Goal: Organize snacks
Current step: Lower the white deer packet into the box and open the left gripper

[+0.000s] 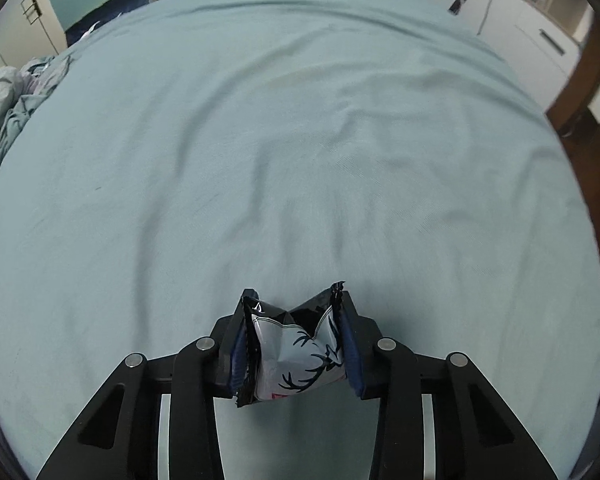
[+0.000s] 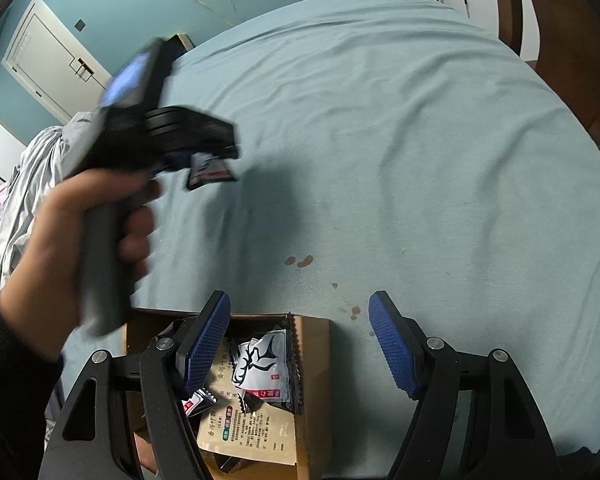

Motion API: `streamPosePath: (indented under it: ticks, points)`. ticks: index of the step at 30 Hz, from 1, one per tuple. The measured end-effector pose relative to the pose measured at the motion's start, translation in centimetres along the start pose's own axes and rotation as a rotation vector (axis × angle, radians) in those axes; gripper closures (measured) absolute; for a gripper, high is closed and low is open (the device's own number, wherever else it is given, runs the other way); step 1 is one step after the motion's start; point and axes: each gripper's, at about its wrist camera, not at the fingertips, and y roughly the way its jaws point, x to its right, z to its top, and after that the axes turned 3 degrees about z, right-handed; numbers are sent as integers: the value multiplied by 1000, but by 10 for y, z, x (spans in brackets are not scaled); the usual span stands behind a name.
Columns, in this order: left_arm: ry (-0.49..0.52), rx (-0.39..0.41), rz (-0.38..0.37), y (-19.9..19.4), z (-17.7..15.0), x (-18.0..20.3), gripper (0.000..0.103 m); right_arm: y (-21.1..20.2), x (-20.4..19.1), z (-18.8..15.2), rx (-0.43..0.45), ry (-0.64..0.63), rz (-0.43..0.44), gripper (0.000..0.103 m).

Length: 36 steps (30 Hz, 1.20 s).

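My left gripper (image 1: 296, 308) is shut on a small black-and-white snack packet (image 1: 296, 354) with an antler print, squeezed and held above the light blue bed sheet (image 1: 284, 140). In the right wrist view the left gripper (image 2: 216, 160) shows blurred at upper left, a hand around its handle, with the packet (image 2: 212, 172) in it. My right gripper (image 2: 300, 320) is open and empty above a cardboard box (image 2: 316, 380). The box holds several snack packets (image 2: 262, 364) and a tan pouch (image 2: 256, 428).
Crumpled grey bedding (image 1: 8, 112) lies at the bed's left edge. White cabinets (image 1: 512, 28) stand at the far right. A few brown stains (image 2: 300, 261) mark the sheet beyond the box. A white door (image 2: 48, 60) is on the far wall.
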Motion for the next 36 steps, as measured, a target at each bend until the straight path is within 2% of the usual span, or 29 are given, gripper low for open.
streamPosePath:
  ticks: [6,11,16,19,21,23,24,26,29,31,32,34,36]
  points:
    - [127,105,0,-84,-58,-12,65,-4,9,0,-21,61,20,32]
    - [224,131,-66,-129,-100,-22,65,-13,16,-1,-11,108,24,32]
    - [262,82,-168,-130,-128,-18,65,-23,16,-5,20,99,-3,32]
    - [301,56,-188,-112,-144,-10,65,-25,8,-11,28,77,-17,32]
    - [320,30,-223,-103,-149,-2,60,-26,5,-14,34,59,-27,32]
    - [350,32,-244,-99,-151,6,45,-27,2,-16,37,40,-31,32]
    - [362,52,-217,-98,-151,9,40,-28,0,-16,42,27,-32,32]
    - [363,114,-152,-101,-151,10,17,-36,-4,-19,59,-14,-40,32]
    - [329,176,-101,-105,-147,2,14,-50,-13,-29,80,-114,-75,32]
    - [307,207,-23,-104,-145,-2,13,-56,-18,-38,91,-167,-90,32]
    - [298,228,39,-103,-144,-4,13,-58,-20,-43,95,-178,-88,32]
    - [294,245,101,-101,-144,-7,13,-55,-23,-50,90,-180,-80,32]
    - [278,235,131,-98,-141,-12,13,-50,-27,-55,75,-189,-76,32]
